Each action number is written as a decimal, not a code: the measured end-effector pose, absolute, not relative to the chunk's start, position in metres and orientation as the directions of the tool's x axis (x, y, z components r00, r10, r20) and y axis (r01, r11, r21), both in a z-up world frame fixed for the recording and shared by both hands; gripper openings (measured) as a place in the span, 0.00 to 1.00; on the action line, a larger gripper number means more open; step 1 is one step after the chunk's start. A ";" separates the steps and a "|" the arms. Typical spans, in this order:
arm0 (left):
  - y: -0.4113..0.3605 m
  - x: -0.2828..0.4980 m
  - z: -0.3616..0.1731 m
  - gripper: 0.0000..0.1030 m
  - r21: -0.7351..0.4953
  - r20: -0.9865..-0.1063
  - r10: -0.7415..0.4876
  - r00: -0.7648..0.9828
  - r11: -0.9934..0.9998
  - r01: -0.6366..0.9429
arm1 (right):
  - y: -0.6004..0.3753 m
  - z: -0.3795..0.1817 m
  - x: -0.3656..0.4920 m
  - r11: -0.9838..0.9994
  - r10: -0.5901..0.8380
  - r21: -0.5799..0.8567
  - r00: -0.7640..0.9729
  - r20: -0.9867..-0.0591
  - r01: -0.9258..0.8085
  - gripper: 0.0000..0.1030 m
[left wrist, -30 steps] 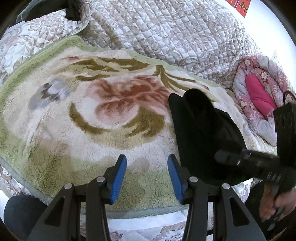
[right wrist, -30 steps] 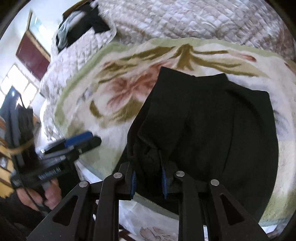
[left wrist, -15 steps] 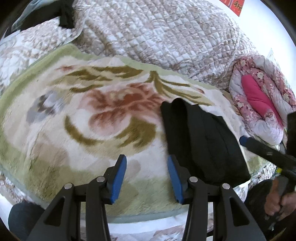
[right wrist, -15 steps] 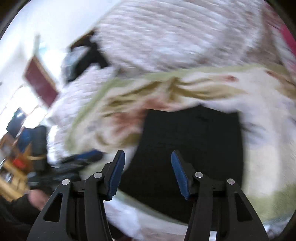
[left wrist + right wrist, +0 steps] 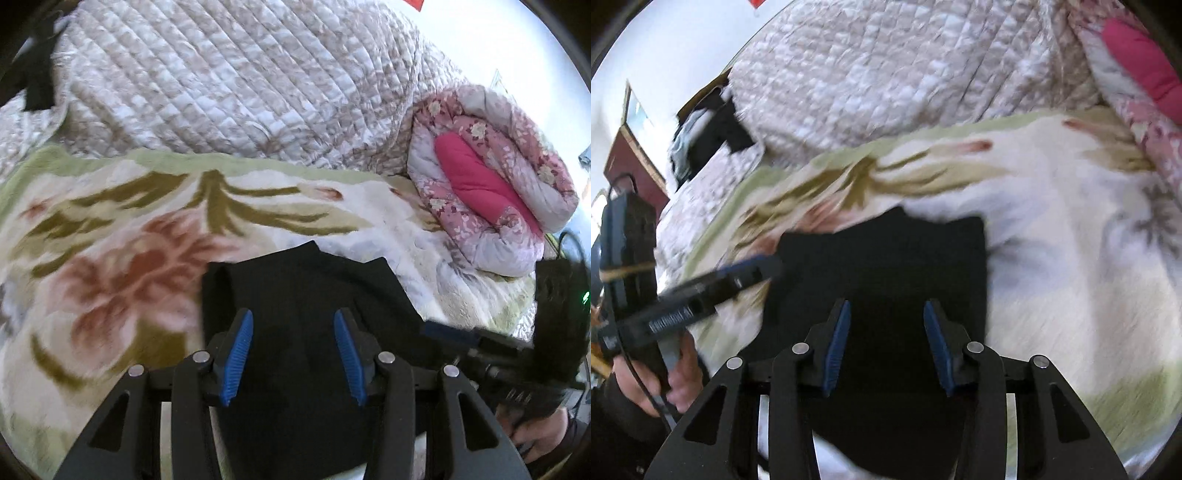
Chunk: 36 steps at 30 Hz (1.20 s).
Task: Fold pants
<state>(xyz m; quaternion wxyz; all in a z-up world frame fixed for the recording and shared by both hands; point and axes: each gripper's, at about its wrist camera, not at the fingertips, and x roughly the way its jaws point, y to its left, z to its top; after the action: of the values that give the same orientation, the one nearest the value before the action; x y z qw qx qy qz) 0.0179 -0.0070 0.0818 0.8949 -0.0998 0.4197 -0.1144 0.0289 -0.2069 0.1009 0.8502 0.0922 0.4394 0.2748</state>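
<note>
Black pants (image 5: 306,295) lie folded into a compact rectangle on a fleece floral blanket (image 5: 122,258), near its front edge. In the right wrist view the same pants (image 5: 886,266) fill the middle of the frame, their far edge stepped where the layers do not line up.

The left gripper (image 5: 293,358) hangs over the pants with its blue pads spread apart and nothing pinched between them; only flat cloth shows in the gap below. The right gripper (image 5: 886,347) also sits above the pants, jaws apart and closing slightly, with no fabric caught between the pads.

Each view catches the other tool at its edge: the right one at lower right of the left view, the left one at left of the right view, with a hand (image 5: 653,384) wrapped around its handle.

Behind the blanket rises a quilted bedspread (image 5: 229,81). A pink rolled quilt (image 5: 487,184) sits to the right.
</note>
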 end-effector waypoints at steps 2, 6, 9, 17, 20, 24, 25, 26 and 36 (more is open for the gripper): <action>-0.014 0.030 0.070 0.47 -0.261 -0.740 -0.285 0.609 0.957 0.130 | -0.206 0.101 0.046 0.838 0.537 0.378 0.472 -0.700 -0.393 0.35; -0.008 0.037 0.041 0.49 -0.212 -0.773 -0.220 0.596 0.974 0.085 | -0.196 0.085 0.081 0.860 0.490 0.324 0.460 -0.740 -0.394 0.24; 0.000 0.035 0.038 0.50 -0.248 -0.760 -0.249 0.600 0.965 0.087 | -0.201 0.056 0.100 0.884 0.442 0.302 0.433 -0.785 -0.355 0.12; 0.000 0.035 0.038 0.50 -0.251 -0.751 -0.259 0.608 0.963 0.100 | -0.219 0.071 0.089 0.874 0.480 0.363 0.455 -0.750 -0.324 0.13; 0.004 0.028 0.045 0.50 -0.264 -0.752 -0.266 0.603 0.960 0.095 | -0.223 0.083 0.069 0.871 0.484 0.358 0.471 -0.737 -0.336 0.19; 0.011 0.007 0.054 0.49 -0.258 -0.751 -0.262 0.606 0.961 0.096 | -0.226 0.088 0.038 0.868 0.488 0.355 0.465 -0.739 -0.347 0.26; 0.013 0.001 0.055 0.49 -0.259 -0.753 -0.261 0.604 0.961 0.093 | -0.227 0.087 0.035 0.868 0.487 0.355 0.459 -0.743 -0.347 0.26; 0.016 -0.004 0.055 0.49 -0.261 -0.755 -0.261 0.602 0.961 0.090 | -0.228 0.086 0.028 0.868 0.486 0.357 0.449 -0.749 -0.345 0.27; 0.030 -0.038 0.050 0.49 -0.308 -0.776 -0.282 0.565 0.950 0.051 | -0.241 0.076 0.008 0.857 0.512 0.420 0.397 -0.762 -0.299 0.47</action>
<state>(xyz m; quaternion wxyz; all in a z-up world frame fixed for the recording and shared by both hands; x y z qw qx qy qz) -0.0381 0.0303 0.0495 0.8755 -0.1263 0.4567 -0.0950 0.0082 -0.2414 0.0760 0.8288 0.1081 0.4916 0.2445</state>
